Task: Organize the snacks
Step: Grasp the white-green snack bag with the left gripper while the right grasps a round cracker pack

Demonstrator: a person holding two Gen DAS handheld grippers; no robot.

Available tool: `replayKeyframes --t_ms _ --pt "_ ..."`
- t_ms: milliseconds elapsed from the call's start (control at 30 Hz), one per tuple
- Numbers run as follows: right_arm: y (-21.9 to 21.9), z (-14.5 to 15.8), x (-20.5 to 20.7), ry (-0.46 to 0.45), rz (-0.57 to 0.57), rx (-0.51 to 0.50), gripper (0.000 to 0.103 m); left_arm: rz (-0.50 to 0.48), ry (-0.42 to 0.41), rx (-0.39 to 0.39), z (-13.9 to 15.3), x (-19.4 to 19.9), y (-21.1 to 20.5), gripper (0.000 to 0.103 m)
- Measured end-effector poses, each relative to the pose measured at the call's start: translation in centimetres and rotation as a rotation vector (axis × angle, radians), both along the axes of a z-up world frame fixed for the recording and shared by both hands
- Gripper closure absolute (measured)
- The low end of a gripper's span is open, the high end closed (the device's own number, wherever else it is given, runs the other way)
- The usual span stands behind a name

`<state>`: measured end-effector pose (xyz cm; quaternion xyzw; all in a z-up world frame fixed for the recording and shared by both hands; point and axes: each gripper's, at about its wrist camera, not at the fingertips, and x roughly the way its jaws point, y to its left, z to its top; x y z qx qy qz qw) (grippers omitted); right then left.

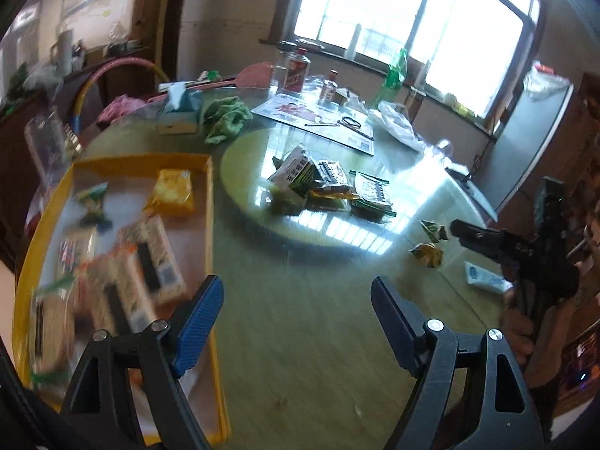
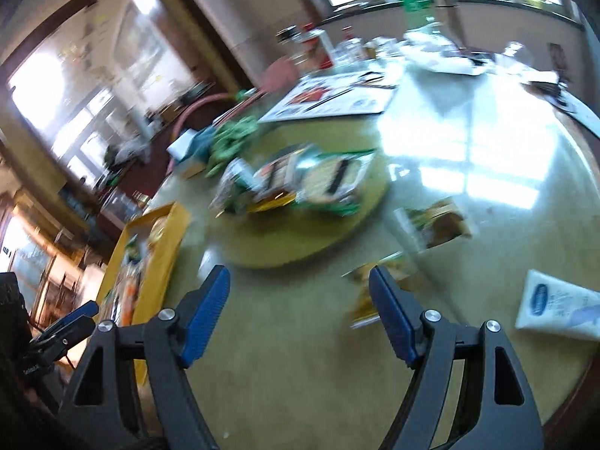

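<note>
Snacks are partly sorted, by my reading: several packets lie in the yellow cardboard tray (image 1: 210,202) at the round glass-topped table's (image 1: 300,337) left edge; a heap of green packets (image 1: 322,183) waits mid-table, two small yellow-green packets (image 1: 427,253) nearer its right edge. Left gripper (image 1: 296,311) and right gripper (image 2: 300,300) both gape wide, empty.

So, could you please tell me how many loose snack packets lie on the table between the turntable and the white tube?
2: a green packet nearer the turntable, and a yellow packet just beside it, nearer the white tube.

Snack pile (image 1: 326,183) right of tray (image 1: 208,202)
</note>
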<state>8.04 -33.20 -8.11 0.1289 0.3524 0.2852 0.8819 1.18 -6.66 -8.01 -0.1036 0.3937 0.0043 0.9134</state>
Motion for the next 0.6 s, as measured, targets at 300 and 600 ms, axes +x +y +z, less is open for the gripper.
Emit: replayKeyframes --t_ms 300,600 --pt "2.4 0.9 7.0 0.114 -0.025 -0.010 0.025 -0.014 0.030 0.018 0.0 3.4 0.0 0.022" --pt "8.1 -2.3 15.1 0.281 -0.166 -0.198 0.025 0.021 0.031 0.024 0.0 2.4 1.4 0.022"
